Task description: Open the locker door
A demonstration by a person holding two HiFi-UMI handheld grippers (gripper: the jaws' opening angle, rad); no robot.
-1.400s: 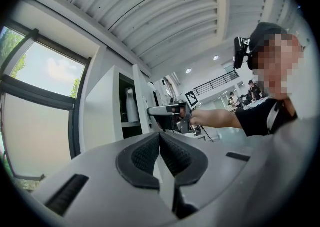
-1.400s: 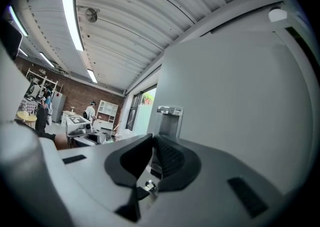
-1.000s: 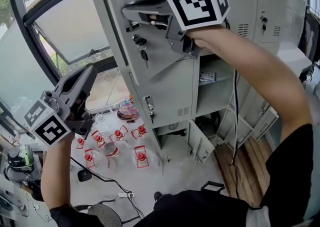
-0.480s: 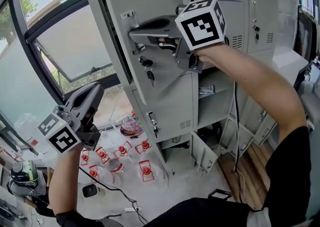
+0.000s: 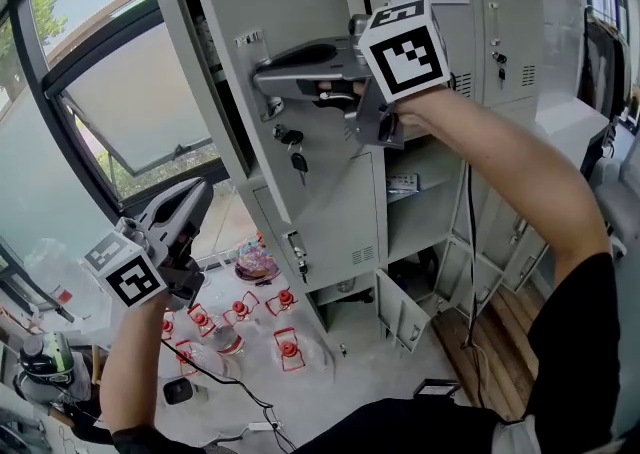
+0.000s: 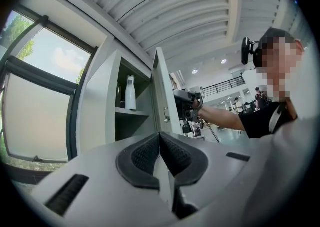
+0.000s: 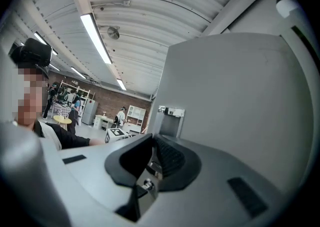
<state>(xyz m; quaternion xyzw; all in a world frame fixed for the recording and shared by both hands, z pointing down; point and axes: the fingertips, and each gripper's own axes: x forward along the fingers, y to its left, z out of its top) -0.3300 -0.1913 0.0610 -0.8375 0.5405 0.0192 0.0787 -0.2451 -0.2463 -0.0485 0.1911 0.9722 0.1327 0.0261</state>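
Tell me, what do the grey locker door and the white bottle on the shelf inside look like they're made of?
Grey locker door: likely thin sheet steel under matte grey paint, judging by the flat, even panel with a slim folded edge. White bottle: painted metal or plastic. The body is smooth, opaque and satin, with a narrower neck, but it is too small to tell which.

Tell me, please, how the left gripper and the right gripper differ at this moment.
The right gripper is raised to the locker door, while the left gripper hangs low, clear of it. The right gripper's jaws clamp the door's latch; the left gripper's jaws are together on nothing. Both are the same grey two-jaw tool.
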